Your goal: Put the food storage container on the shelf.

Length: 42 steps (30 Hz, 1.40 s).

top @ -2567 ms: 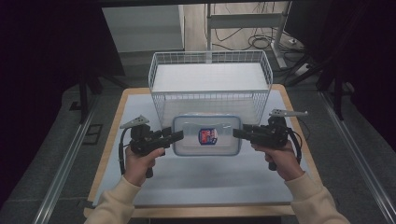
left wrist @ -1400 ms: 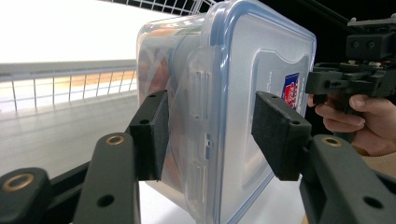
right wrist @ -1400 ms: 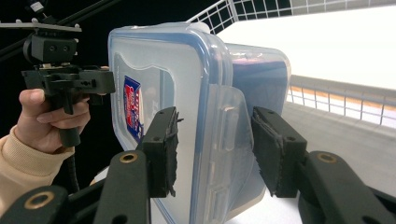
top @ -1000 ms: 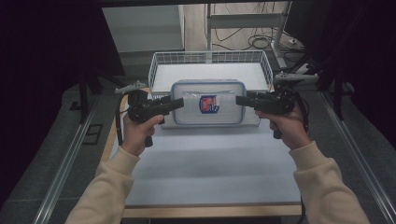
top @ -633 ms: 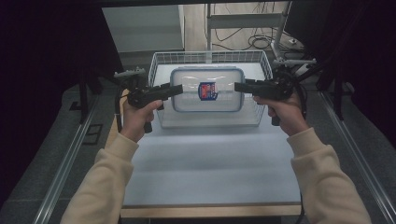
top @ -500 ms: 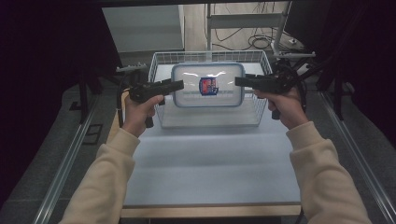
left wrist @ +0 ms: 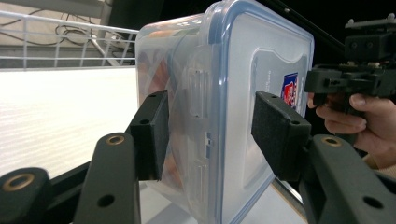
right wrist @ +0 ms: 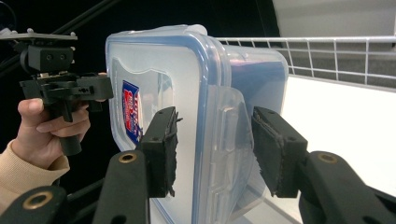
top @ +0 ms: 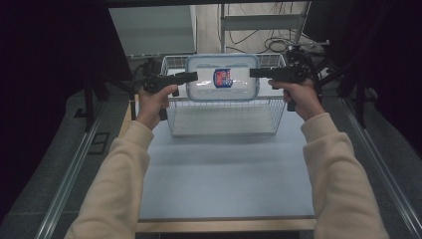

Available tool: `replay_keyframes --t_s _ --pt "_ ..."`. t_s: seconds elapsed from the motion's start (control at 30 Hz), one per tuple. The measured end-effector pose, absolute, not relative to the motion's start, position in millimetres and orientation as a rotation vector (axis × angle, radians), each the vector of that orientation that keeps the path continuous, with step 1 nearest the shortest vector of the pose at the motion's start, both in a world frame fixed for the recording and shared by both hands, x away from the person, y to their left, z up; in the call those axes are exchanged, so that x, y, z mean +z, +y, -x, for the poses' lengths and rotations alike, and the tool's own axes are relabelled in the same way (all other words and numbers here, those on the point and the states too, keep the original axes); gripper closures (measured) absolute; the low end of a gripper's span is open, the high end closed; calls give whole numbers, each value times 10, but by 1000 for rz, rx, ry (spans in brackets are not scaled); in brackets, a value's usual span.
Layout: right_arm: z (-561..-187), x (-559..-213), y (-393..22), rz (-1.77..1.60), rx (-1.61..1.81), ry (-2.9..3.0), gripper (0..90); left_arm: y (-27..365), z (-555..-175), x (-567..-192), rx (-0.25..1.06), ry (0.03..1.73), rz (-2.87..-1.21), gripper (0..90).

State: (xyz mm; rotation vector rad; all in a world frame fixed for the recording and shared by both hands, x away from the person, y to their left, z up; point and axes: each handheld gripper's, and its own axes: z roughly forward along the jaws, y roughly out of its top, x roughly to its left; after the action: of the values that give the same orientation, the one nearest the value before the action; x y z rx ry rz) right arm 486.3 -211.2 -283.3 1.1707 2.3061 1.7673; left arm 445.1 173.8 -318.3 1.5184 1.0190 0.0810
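We see the clear plastic container (top: 222, 78) up in the air, tipped so its blue-rimmed lid (left wrist: 261, 79) faces the person, the red and blue label (top: 222, 77) plain at its centre. It hangs between the two grippers, above the white wire basket (top: 224, 117) that stands on the desk (top: 224, 179).

Our left gripper (top: 191, 76) has the container's left end. In the left gripper view (left wrist: 208, 135) the jaws stand partly open around the edge, one pad on the lid side, the other on the body side, with a side latch (left wrist: 198, 93) between them. Whether both pads press the plastic we cannot quite tell, yet the container is carried.

Our right gripper (top: 254, 72) takes the opposite end. In the right gripper view (right wrist: 217, 140) its jaws straddle the rim likewise, one pad against the lid face, the other beside the clear latch flap (right wrist: 229, 135) on the body.

Beyond the container, each gripper view shows the other hand gripping its black handle: the right hand (left wrist: 359, 116) and the left hand (right wrist: 44, 133). Cream sleeves (top: 119, 184) reach in from the near edge of the desk. Behind the basket, cables (top: 271, 45) lie on the floor.
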Motion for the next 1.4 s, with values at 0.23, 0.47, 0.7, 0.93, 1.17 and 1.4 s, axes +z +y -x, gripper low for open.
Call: replay_keyframes --t_s 0.23,0.47,0.7,0.93,1.17,1.4 --pt "-5013 -2932 -2105 -1244 1767 2300 515 1723 -4578 -3234 60 1056 -1511 475" --pt "-5126 -2959 -2079 -1303 1758 2275 492 1708 -4734 -3232 9 1125 -1476 462" --pt "-5231 -2992 -2069 -1422 1750 2254 473 1686 -4912 -3269 -36 1179 -1455 427" --pt "-5304 -3058 -2038 -1547 1652 2189 452 1636 -5089 -3363 -69 1228 -1455 362" --pt "-5236 -3029 -2038 -1523 1664 2107 441 1595 -5053 -3339 -38 1223 -1452 291" --pt "-4821 -2944 -2200 -1303 1689 2109 370 1686 -4608 -3144 96 1093 -1460 226"
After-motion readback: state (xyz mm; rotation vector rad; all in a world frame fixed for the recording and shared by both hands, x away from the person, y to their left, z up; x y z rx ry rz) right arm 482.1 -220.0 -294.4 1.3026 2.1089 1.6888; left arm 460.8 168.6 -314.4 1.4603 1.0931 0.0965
